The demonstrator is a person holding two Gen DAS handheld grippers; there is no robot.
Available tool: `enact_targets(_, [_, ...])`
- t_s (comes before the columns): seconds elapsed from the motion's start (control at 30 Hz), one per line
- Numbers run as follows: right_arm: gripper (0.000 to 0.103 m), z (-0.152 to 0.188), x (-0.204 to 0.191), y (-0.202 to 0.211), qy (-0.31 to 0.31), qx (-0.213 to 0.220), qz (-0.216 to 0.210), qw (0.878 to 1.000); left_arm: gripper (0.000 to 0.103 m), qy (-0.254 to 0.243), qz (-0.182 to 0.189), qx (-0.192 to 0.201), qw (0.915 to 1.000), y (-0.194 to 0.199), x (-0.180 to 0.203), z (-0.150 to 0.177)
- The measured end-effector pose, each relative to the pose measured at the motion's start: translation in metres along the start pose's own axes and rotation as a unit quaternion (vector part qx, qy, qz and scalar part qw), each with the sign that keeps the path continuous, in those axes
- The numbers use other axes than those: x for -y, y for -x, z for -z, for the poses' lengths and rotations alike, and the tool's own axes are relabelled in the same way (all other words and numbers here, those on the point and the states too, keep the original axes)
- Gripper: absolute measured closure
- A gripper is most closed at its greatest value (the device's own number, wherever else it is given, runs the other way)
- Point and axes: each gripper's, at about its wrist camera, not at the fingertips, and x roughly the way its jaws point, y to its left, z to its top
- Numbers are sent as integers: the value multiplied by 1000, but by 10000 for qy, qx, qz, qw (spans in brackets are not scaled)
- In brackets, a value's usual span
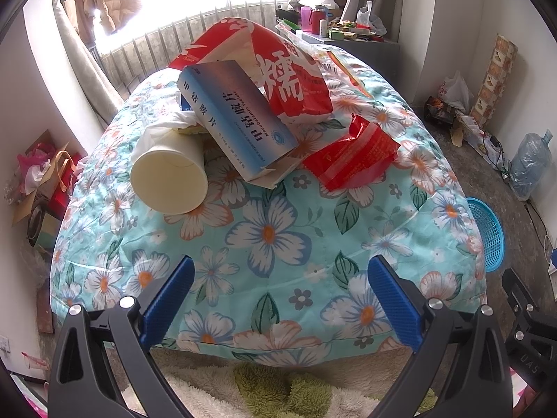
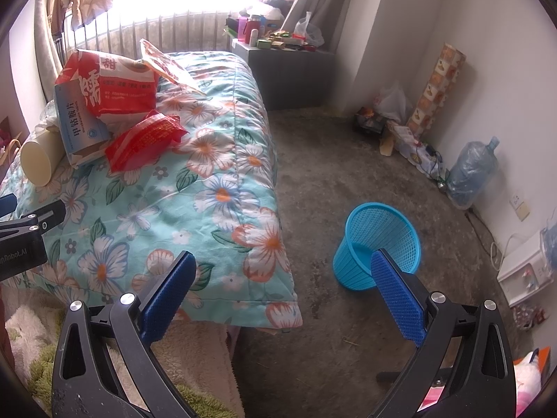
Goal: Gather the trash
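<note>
Blue-padded fingers of the left gripper (image 1: 280, 285) stood spread wide, nothing between them, hovering over the near edge of the floral quilt (image 1: 278, 244). Right gripper (image 2: 283, 282) was likewise spread and empty, positioned past the quilt's corner, above the bare concrete floor (image 2: 348, 160).

Trash lay in one cluster on the far part of the quilt:
- paper cup (image 1: 169, 181), on its side, mouth toward the camera, leftmost item
- blue medicine box (image 1: 236, 118), tilted, leaning over the cup's far end, one end flap torn open
- large red-and-white snack bag (image 1: 278, 69), behind and partly under the box
- crumpled red wrapper (image 1: 351, 153), just right of the box
- clear printed wrapper (image 2: 167, 66), propped behind the snack bag (seen best from the right wrist)
- white tissue (image 1: 163, 129), wedged between cup and box

Blue mesh basket (image 2: 377, 240) stood upright on the floor beside the bed, well apart from the trash; its interior looked empty. The right gripper's right finger overlapped its near rim in view (contact could not be judged).
</note>
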Motion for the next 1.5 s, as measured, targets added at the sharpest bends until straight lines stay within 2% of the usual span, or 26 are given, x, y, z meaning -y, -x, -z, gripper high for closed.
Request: enact_targets(1.5, [7,-3,4,-2,-108,27,-19,9999,5,12,8,-42,10000,-5,-7,0])
